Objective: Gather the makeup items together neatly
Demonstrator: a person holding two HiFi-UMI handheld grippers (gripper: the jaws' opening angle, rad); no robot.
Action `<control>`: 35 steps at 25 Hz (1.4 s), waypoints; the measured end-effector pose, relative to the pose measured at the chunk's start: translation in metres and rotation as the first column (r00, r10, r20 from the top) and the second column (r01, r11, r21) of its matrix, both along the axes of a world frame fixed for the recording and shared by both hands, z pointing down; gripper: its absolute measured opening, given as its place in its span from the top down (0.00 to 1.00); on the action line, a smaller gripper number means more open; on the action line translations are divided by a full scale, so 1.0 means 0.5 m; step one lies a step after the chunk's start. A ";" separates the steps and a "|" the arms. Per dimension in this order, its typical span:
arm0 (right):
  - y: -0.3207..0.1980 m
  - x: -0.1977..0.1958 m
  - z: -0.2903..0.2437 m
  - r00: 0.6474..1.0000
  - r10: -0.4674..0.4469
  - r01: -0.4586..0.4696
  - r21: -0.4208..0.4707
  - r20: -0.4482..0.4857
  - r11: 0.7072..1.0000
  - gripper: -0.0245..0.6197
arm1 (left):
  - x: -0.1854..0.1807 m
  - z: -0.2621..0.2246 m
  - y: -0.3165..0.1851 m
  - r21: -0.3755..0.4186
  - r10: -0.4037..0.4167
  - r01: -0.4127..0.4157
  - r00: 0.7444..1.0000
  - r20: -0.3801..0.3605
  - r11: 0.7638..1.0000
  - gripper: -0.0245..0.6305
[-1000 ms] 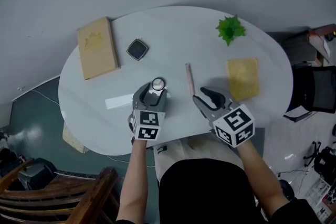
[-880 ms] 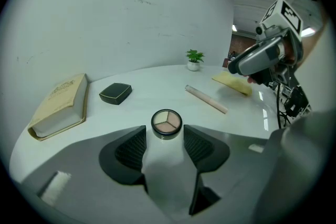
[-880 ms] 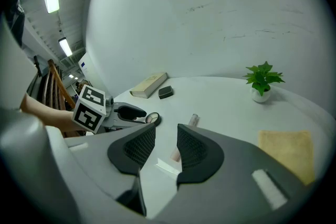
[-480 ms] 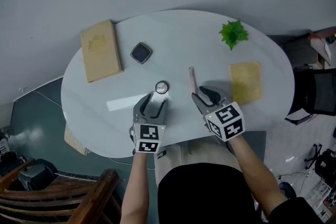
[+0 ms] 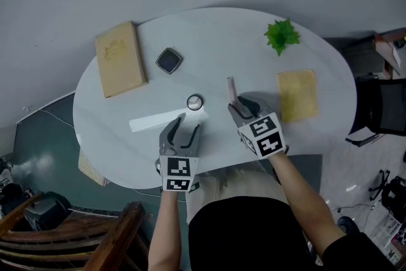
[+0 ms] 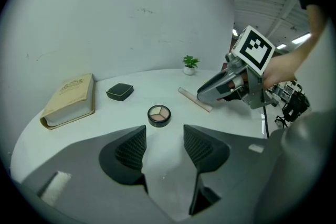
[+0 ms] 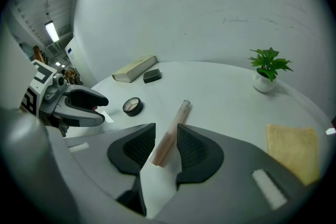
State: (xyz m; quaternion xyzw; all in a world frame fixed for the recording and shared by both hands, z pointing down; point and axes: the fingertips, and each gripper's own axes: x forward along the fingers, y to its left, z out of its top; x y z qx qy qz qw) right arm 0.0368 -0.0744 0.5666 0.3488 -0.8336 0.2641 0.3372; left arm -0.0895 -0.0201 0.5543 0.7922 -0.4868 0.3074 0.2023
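Left tongs [image 6: 164, 140] loose, empty, just behind round pot [image 6: 158, 115] on counter [image 5: 254, 54]. Right tongs [image 7: 165, 147] spread around pink stick [image 7: 176, 122], not squeezing. Black case [image 5: 168, 60] sits apart. Gathering barely begun.

White oval table [image 5: 209, 41], pale wall [image 6: 131, 18]

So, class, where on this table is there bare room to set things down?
Widest bare patch: far middle of the table, between black compact and potted plant. Narrower gap: between pink tube and yellow cloth. Crowded near edge: round palette, white strip, left gripper, right gripper.
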 end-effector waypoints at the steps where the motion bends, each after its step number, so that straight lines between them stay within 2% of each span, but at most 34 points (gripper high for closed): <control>1: -0.001 0.000 0.004 1.000 -0.003 0.003 0.002 -0.009 1.000 0.75 | 0.000 -0.002 0.001 0.001 -0.001 0.001 1.000 0.001 1.000 0.62; 13: -0.009 0.007 0.037 0.998 0.021 -0.022 -0.024 -0.053 0.999 0.83 | 0.004 -0.033 0.005 0.022 -0.017 0.017 1.000 -0.011 1.000 0.62; 21: -0.013 0.007 0.037 0.998 0.042 -0.043 -0.027 -0.053 0.999 0.84 | 0.003 -0.039 0.003 0.029 -0.018 0.019 1.000 -0.014 0.999 0.62; 27: -0.012 0.005 0.035 0.992 0.112 -0.114 -0.028 -0.060 0.993 0.84 | 0.003 -0.042 0.003 0.031 -0.016 0.016 1.000 -0.018 0.999 0.62; 35: 0.000 -0.033 0.024 0.978 0.209 -0.208 -0.070 0.005 0.976 0.84 | -0.010 -0.043 0.003 0.038 -0.025 0.026 0.999 -0.026 0.999 0.62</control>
